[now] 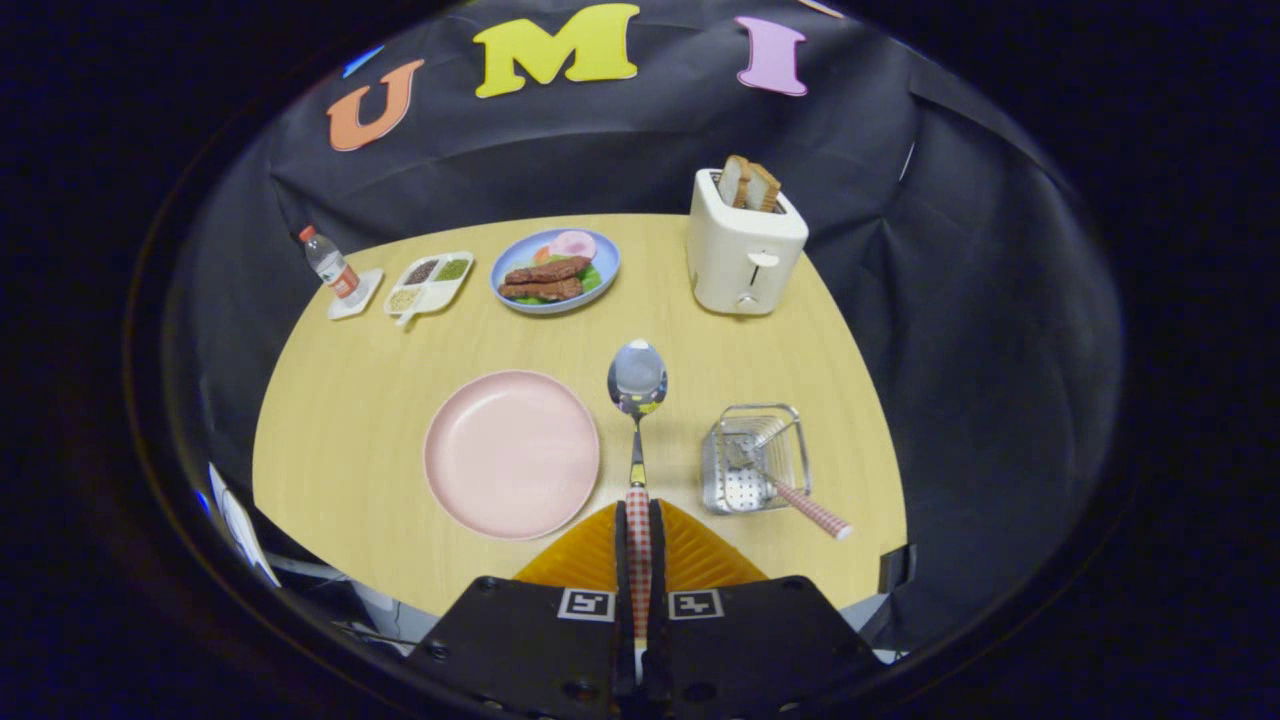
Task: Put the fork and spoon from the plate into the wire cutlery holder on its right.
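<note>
Clamped between my fingers (638,540), the spoon (637,385) points straight away, bowl far. Left of it I see the plate (512,452), bare; right of it, the holder (755,460) with the fork (790,490) leaning inside. I judge my move is rightward.

A pale, wood-grain worktop (360,420) with a curved far edge stands before a creased black cloth wall (950,300) under even light.
</note>
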Tool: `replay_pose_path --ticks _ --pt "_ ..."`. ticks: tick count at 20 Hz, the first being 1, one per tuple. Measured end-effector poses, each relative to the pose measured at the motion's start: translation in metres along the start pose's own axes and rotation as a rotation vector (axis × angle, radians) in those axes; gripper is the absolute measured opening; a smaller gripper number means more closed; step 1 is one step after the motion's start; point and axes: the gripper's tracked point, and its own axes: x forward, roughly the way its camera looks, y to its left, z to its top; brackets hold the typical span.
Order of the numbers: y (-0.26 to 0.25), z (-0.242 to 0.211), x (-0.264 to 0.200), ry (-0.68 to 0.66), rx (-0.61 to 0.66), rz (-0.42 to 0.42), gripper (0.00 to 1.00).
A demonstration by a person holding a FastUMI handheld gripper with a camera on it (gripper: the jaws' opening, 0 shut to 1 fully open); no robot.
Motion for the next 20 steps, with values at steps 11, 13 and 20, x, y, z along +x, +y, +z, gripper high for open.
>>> replay_pose_path --ticks 11,13,20 --pt "-0.057 0.0 -0.015 0.148 -0.046 0.036 0.07" --pt "-0.07 0.0 -0.013 0.182 -0.071 0.009 0.07" --pt "-0.08 0.001 -0.007 0.365 -0.105 0.013 0.07"
